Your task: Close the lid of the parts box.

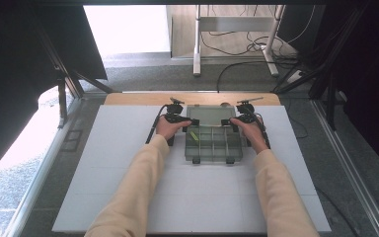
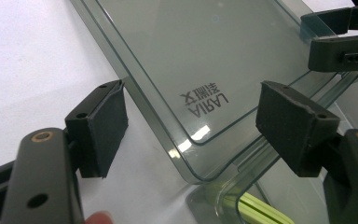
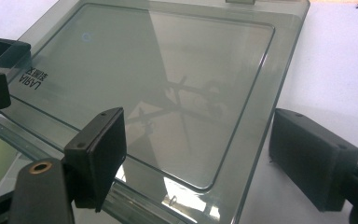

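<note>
A clear plastic compartment box [image 1: 212, 159] lies on the white board, and its lid [image 1: 209, 115] is folded back flat behind it. A yellow-green stick [image 1: 194, 137] lies in a left compartment and also shows as the stick [image 2: 261, 212] below the lid corner. My left gripper [image 1: 192, 122] is open at the lid's left hinge corner. In its own view, this gripper [image 2: 198, 121] has the lid [image 2: 191, 51] corner between wide-apart pads. My right gripper [image 1: 225, 122] is open at the right hinge corner. In its own view, the gripper [image 3: 205, 149] straddles the lid [image 3: 158, 79] edge.
The white board [image 1: 128, 163] covers most of the table, with a wooden strip [image 1: 128, 98] at its far edge. Beyond are a grey floor, cables [image 1: 256, 49] and desk legs. Dark frame posts stand at both sides.
</note>
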`<state>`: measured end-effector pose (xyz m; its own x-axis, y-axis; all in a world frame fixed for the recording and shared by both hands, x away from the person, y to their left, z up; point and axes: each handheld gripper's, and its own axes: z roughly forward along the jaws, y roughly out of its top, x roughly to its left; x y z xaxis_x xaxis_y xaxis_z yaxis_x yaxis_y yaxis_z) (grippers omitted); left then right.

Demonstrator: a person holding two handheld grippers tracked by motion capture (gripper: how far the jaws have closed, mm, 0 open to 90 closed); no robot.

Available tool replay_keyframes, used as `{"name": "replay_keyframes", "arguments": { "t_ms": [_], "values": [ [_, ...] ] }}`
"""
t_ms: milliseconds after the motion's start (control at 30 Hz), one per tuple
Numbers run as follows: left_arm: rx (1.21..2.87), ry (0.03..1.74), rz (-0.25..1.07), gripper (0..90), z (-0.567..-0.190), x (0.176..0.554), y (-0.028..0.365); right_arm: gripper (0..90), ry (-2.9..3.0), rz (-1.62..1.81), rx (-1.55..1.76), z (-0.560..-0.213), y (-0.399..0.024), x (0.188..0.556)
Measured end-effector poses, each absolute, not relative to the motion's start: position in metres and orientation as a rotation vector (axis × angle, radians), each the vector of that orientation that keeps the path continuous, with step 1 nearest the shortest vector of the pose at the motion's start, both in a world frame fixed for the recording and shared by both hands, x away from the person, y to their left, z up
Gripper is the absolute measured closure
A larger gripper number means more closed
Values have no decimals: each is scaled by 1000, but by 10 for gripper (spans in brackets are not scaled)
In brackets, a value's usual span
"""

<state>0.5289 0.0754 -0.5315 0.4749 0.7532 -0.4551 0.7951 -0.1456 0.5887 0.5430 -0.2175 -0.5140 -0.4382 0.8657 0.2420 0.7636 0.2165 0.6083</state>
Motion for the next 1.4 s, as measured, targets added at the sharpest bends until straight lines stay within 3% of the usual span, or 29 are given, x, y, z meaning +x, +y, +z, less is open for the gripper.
{"name": "replay_keyframes", "arguments": {
  "t_ms": [1400],
  "values": [
    [1892, 1280, -79, 258, -533, 529, 75, 252, 2295, 1086, 1688, -512, -222, 544]
  ]
}}
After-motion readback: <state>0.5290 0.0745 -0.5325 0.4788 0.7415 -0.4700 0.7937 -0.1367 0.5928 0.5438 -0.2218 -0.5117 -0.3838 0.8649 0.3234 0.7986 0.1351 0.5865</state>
